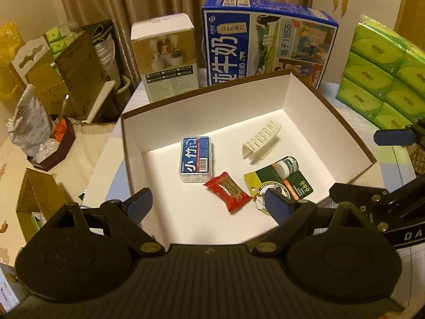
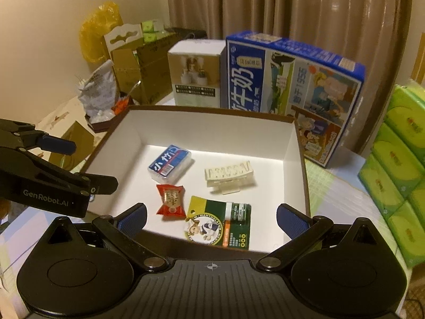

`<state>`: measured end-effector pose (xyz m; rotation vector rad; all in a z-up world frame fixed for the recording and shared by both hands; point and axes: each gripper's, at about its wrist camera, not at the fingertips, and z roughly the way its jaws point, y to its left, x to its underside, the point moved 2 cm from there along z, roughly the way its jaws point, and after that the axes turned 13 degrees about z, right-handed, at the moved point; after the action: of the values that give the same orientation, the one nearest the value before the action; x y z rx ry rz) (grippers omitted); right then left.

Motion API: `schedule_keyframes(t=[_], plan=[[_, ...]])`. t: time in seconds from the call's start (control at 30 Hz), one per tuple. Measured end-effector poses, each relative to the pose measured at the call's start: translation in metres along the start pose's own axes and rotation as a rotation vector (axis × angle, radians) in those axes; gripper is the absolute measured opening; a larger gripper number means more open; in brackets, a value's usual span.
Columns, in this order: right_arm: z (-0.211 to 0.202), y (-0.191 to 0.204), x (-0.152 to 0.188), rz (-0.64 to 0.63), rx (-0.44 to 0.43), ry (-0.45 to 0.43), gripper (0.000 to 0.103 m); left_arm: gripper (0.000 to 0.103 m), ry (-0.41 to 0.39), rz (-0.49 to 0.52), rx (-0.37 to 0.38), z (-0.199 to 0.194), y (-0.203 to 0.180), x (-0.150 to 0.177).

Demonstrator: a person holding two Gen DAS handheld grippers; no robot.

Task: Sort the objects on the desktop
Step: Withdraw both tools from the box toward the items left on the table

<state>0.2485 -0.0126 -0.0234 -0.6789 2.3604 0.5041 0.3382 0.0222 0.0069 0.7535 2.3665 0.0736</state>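
White-lined cardboard box (image 1: 305, 98) sits on the desk (image 1: 353, 122), four items on its floor. Left wrist view: left hand-held gripper (image 1: 209, 207) jaws wide apart, nothing between them, hovering over the box's near edge. Inside: blue floss case (image 1: 196, 159), red candy (image 1: 228, 191) just in front of it, white hair clip (image 1: 261, 143) further back, green balm card (image 1: 283, 180) nearest the right finger. Right hand-held gripper (image 1: 393, 159) pokes in at the right edge.

Right wrist view: right hand-held gripper (image 2: 212, 219) also spread open and empty, above the box (image 2: 212, 130). Same four: floss case (image 2: 170, 163), candy (image 2: 170, 200), hair clip (image 2: 229, 176), balm card (image 2: 225, 220), none touching. Left hand-held gripper (image 2: 66, 159) visible at left. Milk carton (image 2: 292, 90) stands behind the box.
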Motion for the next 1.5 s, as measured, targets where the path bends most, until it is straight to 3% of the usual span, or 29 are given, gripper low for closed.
schedule_keyframes(t=[0.27,0.37,0.97,1.5], plan=[[-0.038,0.009,0.02,-0.006,-0.004,-0.05,0.101,0.09,-0.031,-0.017,-0.022,-0.039,-0.011,0.021],[-0.052,0.012,0.028,-0.003,-0.013,-0.064,0.101,0.094,-0.041,-0.024,-0.012,-0.051,-0.015,0.031],[-0.123,0.03,0.091,0.001,-0.029,-0.132,0.101,0.094,-0.071,-0.037,0.006,-0.114,-0.043,0.1],[-0.145,0.019,0.151,0.056,-0.016,-0.103,0.101,0.094,-0.012,-0.017,0.05,-0.123,-0.069,0.151]])
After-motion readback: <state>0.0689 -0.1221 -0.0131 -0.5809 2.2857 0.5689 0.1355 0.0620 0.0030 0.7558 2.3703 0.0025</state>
